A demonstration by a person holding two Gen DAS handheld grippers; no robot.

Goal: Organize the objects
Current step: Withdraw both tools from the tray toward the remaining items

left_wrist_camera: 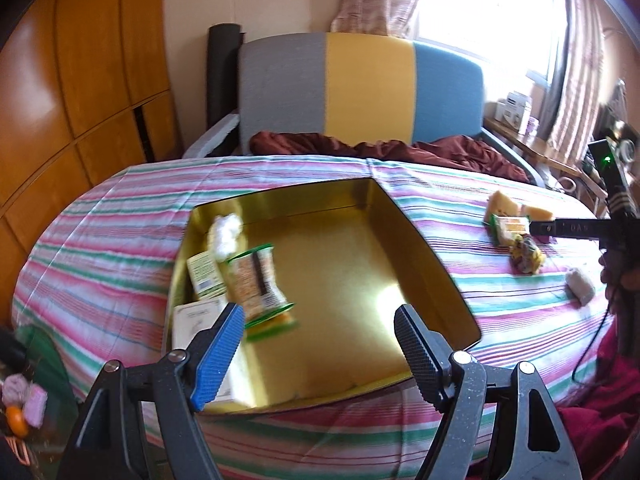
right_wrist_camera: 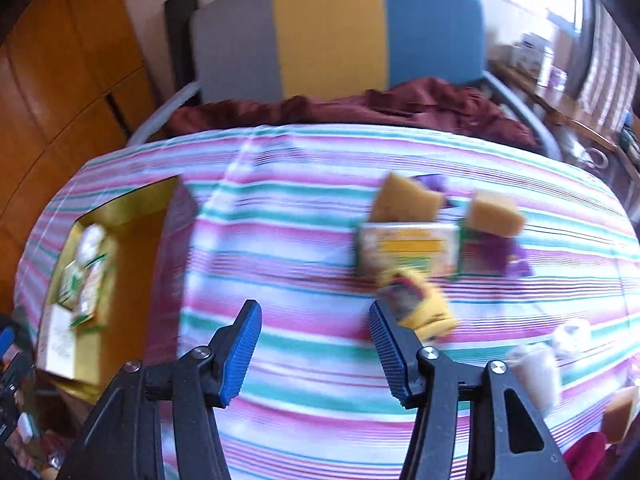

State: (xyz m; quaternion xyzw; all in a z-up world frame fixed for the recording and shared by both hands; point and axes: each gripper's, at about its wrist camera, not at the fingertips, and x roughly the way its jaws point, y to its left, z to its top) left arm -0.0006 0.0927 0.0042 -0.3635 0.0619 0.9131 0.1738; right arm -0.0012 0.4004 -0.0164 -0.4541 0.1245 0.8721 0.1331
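Left wrist view. My left gripper (left_wrist_camera: 320, 340) hangs over the near edge of the gold tin (left_wrist_camera: 340, 264), jaws spread wide, nothing between them. The tin sits open on the striped cloth (left_wrist_camera: 100, 248). Inside it, along the left wall, I count: a white fluffy lump (left_wrist_camera: 226, 234), a small green-and-cream carton (left_wrist_camera: 205, 274), a green-edged snack packet (left_wrist_camera: 260, 288) lying tilted and blurred, and a flat white box (left_wrist_camera: 196, 320) at the near corner. To the right, on the cloth and well apart from the tin: two yellow sponge pieces (left_wrist_camera: 504, 202), a green-and-yellow packet (left_wrist_camera: 510, 228), a yellow-and-purple wrapped item (left_wrist_camera: 526, 258), a small grey roll (left_wrist_camera: 580, 290). My right gripper (left_wrist_camera: 538, 227) reaches in from the right, its tip at the packet; from here I cannot tell its jaw state.

Right wrist view, blurred. My right gripper (right_wrist_camera: 316, 344) stands open and empty above the cloth (right_wrist_camera: 280, 264). The wrapped item (right_wrist_camera: 420, 308) lies just beside the right finger (right_wrist_camera: 390, 350); packet (right_wrist_camera: 408, 250) and sponge pieces (right_wrist_camera: 496, 214) lie beyond. The tin (right_wrist_camera: 132, 216) shows at far left.
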